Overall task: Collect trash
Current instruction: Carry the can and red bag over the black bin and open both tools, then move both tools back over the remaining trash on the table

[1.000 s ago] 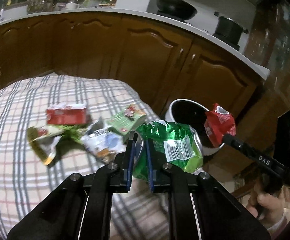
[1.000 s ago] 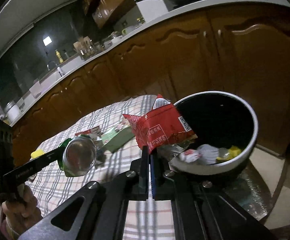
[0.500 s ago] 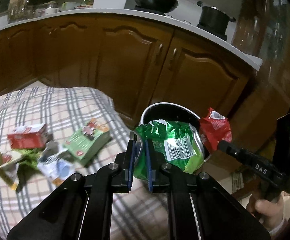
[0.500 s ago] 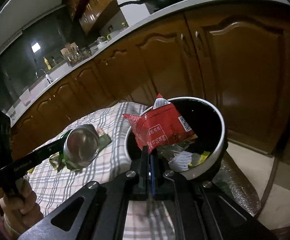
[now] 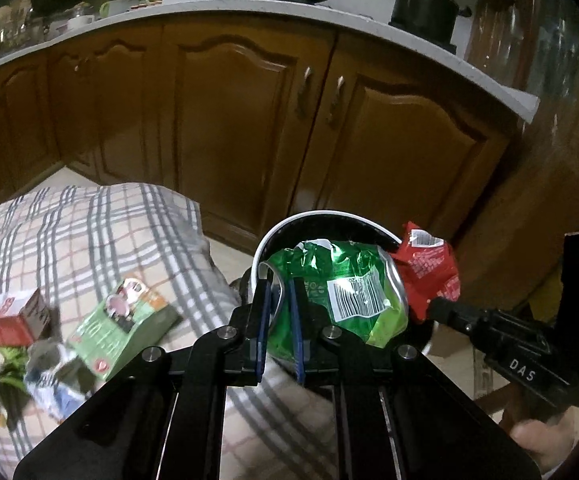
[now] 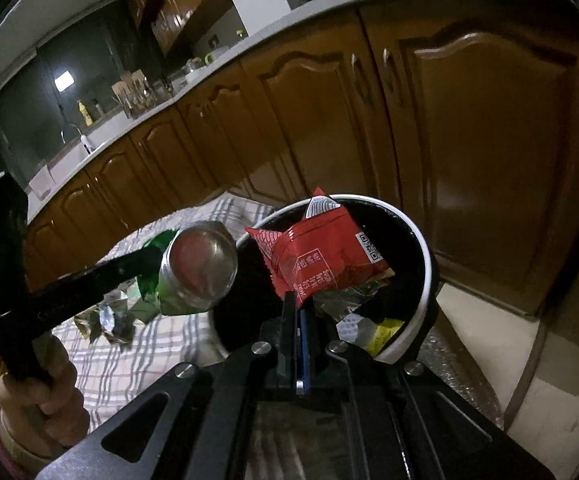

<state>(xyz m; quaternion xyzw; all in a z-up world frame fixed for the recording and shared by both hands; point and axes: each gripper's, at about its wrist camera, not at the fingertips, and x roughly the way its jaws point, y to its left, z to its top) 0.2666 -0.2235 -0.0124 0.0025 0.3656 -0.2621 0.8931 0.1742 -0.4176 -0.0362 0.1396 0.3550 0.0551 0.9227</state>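
Note:
My left gripper (image 5: 280, 304) is shut on a crushed green can (image 5: 341, 292), which hangs in front of the white-rimmed black bin (image 5: 289, 222). In the right wrist view that green can (image 6: 197, 270) shows its silver base beside the bin's left rim. My right gripper (image 6: 295, 308) is shut on a red snack wrapper (image 6: 321, 256), held over the bin (image 6: 427, 276), which holds crumpled wrappers. The red wrapper (image 5: 429, 264) also shows at the bin's right rim in the left wrist view.
Left on the checked tablecloth (image 5: 89, 232) lie a green carton (image 5: 123, 322), a red box (image 5: 7, 318) and crumpled wrappers (image 5: 49, 384). Brown cabinet doors (image 5: 249, 120) stand behind the bin. A hand (image 6: 41, 392) grips the left tool's handle.
Both grippers have travelled from the table toward the bin. The green can now hangs at the bin's rim, and the red wrapper sits over the bin's opening.

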